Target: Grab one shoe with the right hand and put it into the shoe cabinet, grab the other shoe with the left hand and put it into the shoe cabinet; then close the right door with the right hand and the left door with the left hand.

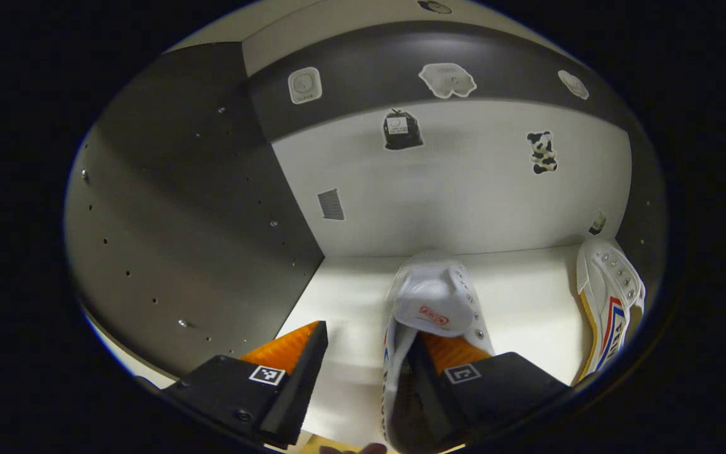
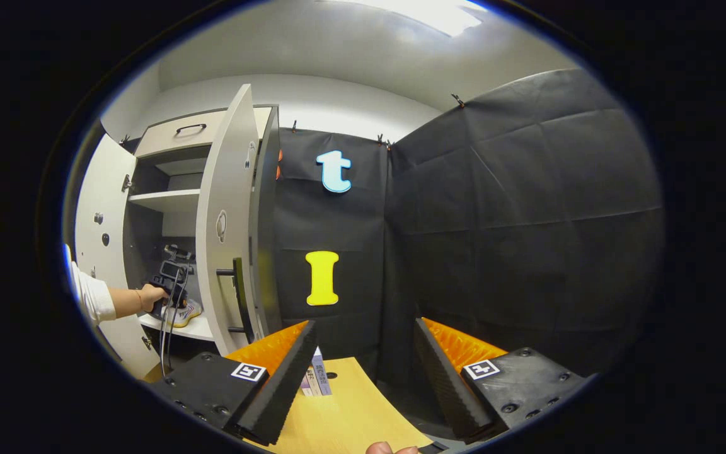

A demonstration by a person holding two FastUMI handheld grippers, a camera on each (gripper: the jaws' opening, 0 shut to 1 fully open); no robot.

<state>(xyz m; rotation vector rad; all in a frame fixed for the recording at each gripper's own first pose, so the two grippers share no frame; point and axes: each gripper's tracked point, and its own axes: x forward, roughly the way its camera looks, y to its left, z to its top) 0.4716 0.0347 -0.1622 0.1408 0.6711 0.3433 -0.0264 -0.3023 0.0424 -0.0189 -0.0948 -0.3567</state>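
A: Two shoes are already on the white cabinet shelf (image 1: 350, 284). In the left gripper view the left gripper (image 1: 363, 359) stands wide; the white canvas lace-up shoe with metal eyelets (image 1: 432, 302) sits just ahead of it, its heel collar around the right-hand finger, while the other finger stands apart from it with bare shelf between. So nothing is clamped.

B: And the second one?

A: Farther to the gripper's right, by the dark side wall: a white sneaker with red and blue side stripes and a yellowish sole (image 1: 609, 309), lying well apart from the first.

B: So what is left?

A: I judge both placements done or nearly so; the left gripper has yet to draw clear. Both doors are open. In the right gripper view the pale cabinet door with the dark bar handle (image 2: 227, 227) stands to the left of the right gripper (image 2: 363, 372), which is spread wide and empty over a tan tabletop (image 2: 344, 410).

B: Any writing?

A: A red oval mark on the first shoe's tongue and lettering on the second's side, both probably brand marks, too blurred to read.
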